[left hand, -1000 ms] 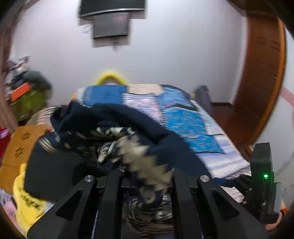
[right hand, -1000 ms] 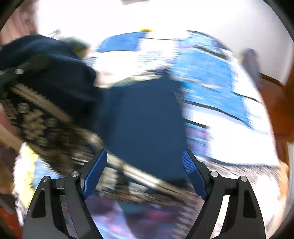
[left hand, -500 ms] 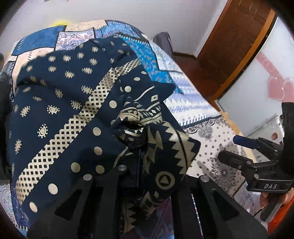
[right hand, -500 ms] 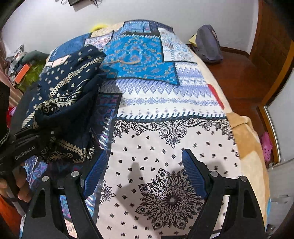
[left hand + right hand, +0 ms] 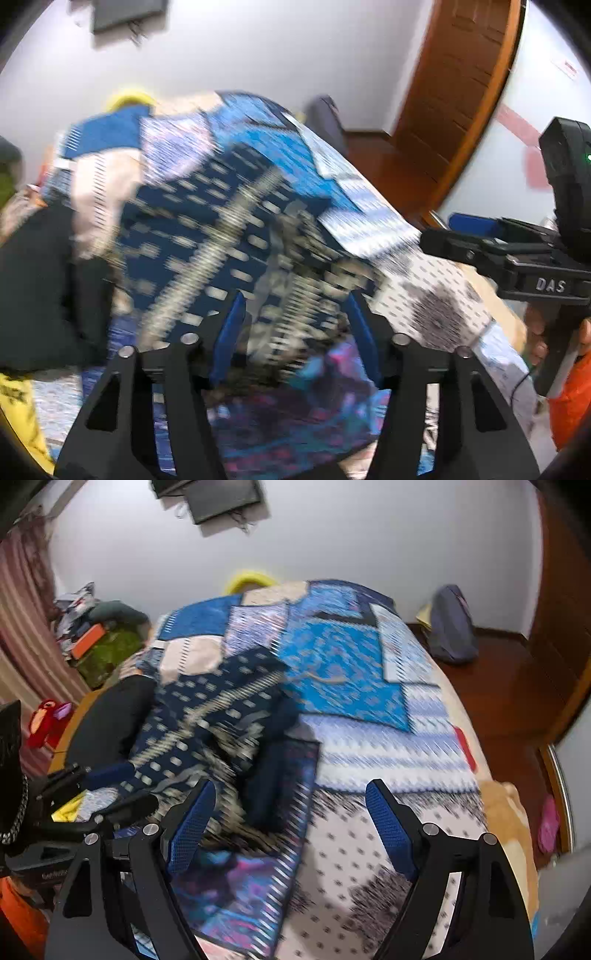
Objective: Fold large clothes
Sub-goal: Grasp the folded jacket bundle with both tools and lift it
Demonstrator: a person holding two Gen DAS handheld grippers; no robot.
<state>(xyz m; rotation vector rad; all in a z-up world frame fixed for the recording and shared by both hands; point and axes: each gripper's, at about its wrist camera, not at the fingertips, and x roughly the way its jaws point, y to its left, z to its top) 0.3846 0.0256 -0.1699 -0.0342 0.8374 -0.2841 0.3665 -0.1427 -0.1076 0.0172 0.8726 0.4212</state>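
A large navy garment (image 5: 207,240) with cream dots and bands lies bunched on the patchwork bedspread (image 5: 369,218). It also shows in the right wrist view (image 5: 210,723), left of centre on the bedspread (image 5: 369,709). My left gripper (image 5: 295,332) is open, its blue pads apart just in front of the garment's near edge. My right gripper (image 5: 291,823) is open and empty above the bed's near part. The right gripper shows in the left wrist view (image 5: 476,236) at the right edge. Both views are motion-blurred.
A black cloth (image 5: 107,716) lies left of the garment. A yellow item (image 5: 14,406) sits at the near left. A grey bag (image 5: 450,627) stands on the wooden floor by the far wall. A wooden door (image 5: 469,74) is to the right. Clutter (image 5: 92,642) is piled far left.
My left gripper has let go of the garment and opened; the garment now lies on the bed. Both grippers have tilted up, so the wall and door show again.
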